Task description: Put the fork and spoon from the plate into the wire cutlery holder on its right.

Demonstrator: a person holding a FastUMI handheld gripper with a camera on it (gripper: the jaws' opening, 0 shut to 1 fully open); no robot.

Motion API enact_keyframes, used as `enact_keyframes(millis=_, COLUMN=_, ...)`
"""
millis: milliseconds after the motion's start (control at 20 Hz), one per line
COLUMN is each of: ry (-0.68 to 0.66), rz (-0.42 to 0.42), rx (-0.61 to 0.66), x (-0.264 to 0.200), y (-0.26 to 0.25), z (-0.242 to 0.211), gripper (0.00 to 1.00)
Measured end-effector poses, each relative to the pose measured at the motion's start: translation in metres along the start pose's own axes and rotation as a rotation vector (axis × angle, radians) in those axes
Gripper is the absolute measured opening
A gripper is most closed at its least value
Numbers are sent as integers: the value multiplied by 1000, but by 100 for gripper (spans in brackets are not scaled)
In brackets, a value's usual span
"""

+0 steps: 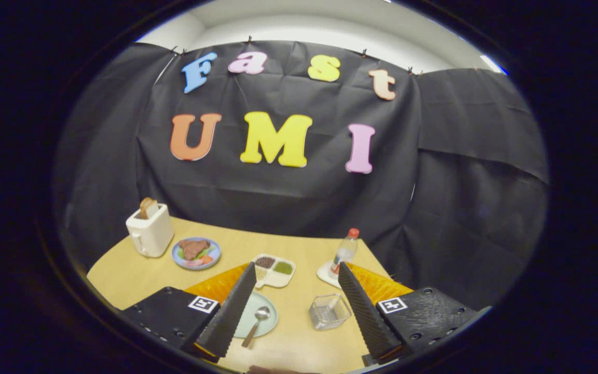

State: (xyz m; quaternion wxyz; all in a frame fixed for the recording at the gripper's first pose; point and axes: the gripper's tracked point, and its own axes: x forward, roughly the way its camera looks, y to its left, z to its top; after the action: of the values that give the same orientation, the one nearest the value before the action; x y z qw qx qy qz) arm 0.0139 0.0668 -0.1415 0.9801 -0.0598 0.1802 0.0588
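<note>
Black cloth walls a light wooden desk (299, 249). Near its front edge, a pale green plate (263, 307) carries a spoon (257, 323); the wire holder (329, 311) stands right of it. The gripper (296, 272) hovers, jaws wide apart.

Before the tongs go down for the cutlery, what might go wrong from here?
The tongs are open high above the table. The spoon lies flat on the plate, so the fingers may slide off it or push the plate. The wire holder looks light and could tip when cutlery drops in.
</note>
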Motion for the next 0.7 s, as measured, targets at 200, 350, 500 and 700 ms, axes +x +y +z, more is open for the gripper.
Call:
enact_keyframes(millis=200, ry=180, rz=82, rx=-22, x=13, y=28, z=-68, gripper=96)
enact_keyframes(millis=350, ry=319, rz=131, rx=-31, x=20, y=46, z=-114, gripper=96)
enact_keyframes(millis=500, ry=446, rz=165, rx=-47, x=21, y=58, z=-156, gripper=96)
enact_keyframes(millis=700, ry=608, rz=167, rx=-17, x=24, y=67, z=-197, gripper=96)
